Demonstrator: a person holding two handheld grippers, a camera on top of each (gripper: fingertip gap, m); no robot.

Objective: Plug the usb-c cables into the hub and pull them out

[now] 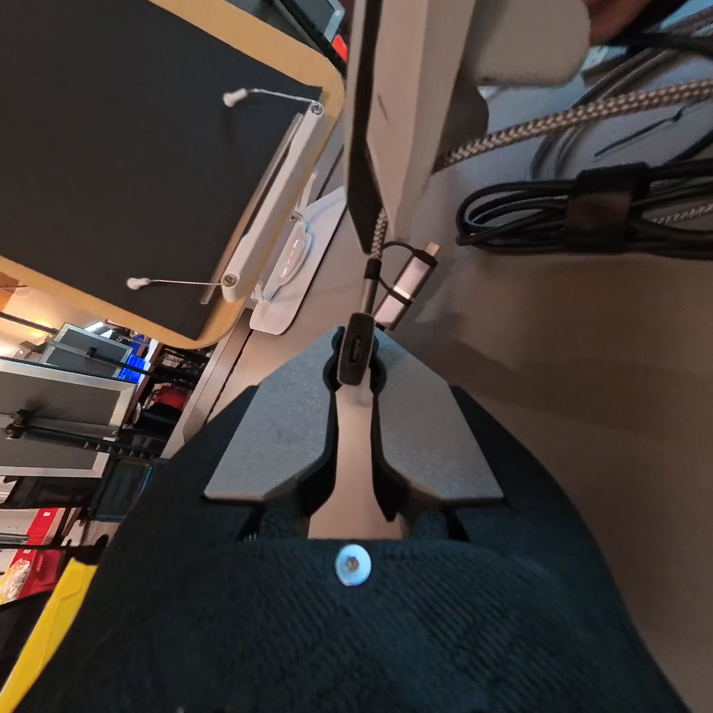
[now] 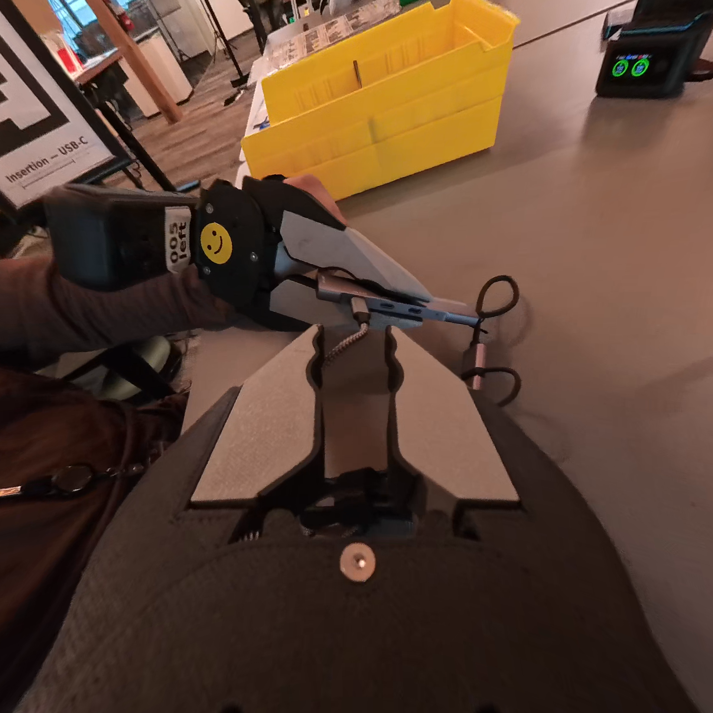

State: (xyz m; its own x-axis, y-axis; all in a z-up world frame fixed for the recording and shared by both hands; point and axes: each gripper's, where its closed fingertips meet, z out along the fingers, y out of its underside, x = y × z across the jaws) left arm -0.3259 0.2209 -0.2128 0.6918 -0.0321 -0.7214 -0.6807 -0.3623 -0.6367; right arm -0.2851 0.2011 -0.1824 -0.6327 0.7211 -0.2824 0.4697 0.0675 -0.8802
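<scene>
A slim grey metal usb-c hub (image 2: pixel 389 306) is pinched flat between the grey fingers of the left gripper (image 2: pixel 386 304) and held above the grey-brown table (image 2: pixel 578 270). In the left wrist view the hub's end face (image 1: pixel 353 357), with one oval port, is seen clamped at that gripper's tips (image 1: pixel 355 360). A braided grey-brown cable (image 2: pixel 347 343) is seated by its metal plug in the hub's near edge and hangs down into the gap of the right gripper (image 2: pixel 353 335), whose fingers are spread and grip nothing. Two further slots on the same edge appear unoccupied. The hub's own short lead (image 2: pixel 459 317) runs on to a small silver adapter (image 2: pixel 478 362) tethered by black loops.

The step in hand is judged to be a pull-out: one cable is plugged in and the right gripper is lined up around it. The next move would call for the fingers to be closed on the plug body rather than on the braid, and for the pull to be made straight along the port axis while the hub is held firmly.

Writing is present on a white board with a black square marker (image 2: pixel 42 115), on a white tag on the left gripper (image 2: pixel 178 241) beside a yellow smiley sticker (image 2: pixel 216 244), and on a dark device's lit display (image 2: pixel 631 67); none is reproduced. A yellow plastic bin (image 2: pixel 386 115) bears no legible label.
</scene>
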